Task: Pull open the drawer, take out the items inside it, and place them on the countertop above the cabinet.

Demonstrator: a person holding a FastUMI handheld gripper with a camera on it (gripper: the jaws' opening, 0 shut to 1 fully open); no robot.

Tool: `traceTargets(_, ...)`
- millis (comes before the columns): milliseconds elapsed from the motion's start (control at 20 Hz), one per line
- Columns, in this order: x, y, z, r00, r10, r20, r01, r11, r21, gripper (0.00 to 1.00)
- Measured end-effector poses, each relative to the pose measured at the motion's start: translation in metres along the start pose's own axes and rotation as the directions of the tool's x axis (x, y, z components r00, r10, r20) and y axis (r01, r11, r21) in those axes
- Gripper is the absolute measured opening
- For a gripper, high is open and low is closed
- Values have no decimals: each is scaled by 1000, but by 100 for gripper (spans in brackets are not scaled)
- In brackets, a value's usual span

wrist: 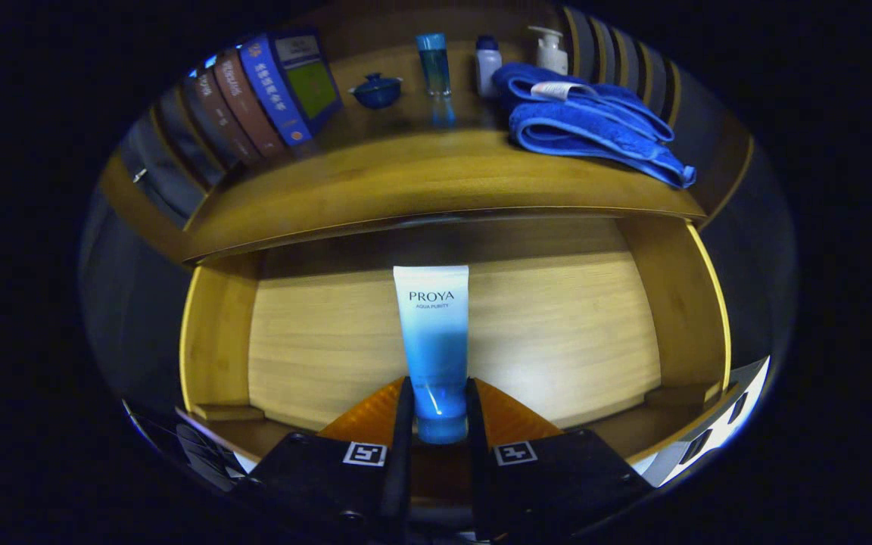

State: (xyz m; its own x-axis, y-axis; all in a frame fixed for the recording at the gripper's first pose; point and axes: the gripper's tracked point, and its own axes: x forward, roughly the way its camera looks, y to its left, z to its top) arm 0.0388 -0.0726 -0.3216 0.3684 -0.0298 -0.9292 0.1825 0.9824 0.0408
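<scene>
Gripper view is looking into the open drawer [216, 341], where 1 tube [431, 333] is lying on the pale drawer floor with its long axis running along the 12-to-6 o'clock line, in line with the fingers. The gripper [440, 412] is closing on the tube's capped end at 6 o'clock: both fingers [403, 409] are pressing against its sides, so the jaws are clamped on it, while the flat crimped end is pointing away toward 12 o'clock and the drawer's back. The countertop [406, 182] is overhanging the drawer at 12 o'clock; on it are standing a row of books [254, 98], a small blue lidded bowl [376, 89], 3 bottles [434, 64] and a folded blue towel [587, 121] at about 1 o'clock. Judged from this arrangement, the lift is calling for a rise clear of the countertop's front lip, toward its bare front strip.
</scene>
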Motion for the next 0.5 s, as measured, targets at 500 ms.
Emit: traceTargets(500,-73,20,110,971,8,240,-1,1000,-30,36)
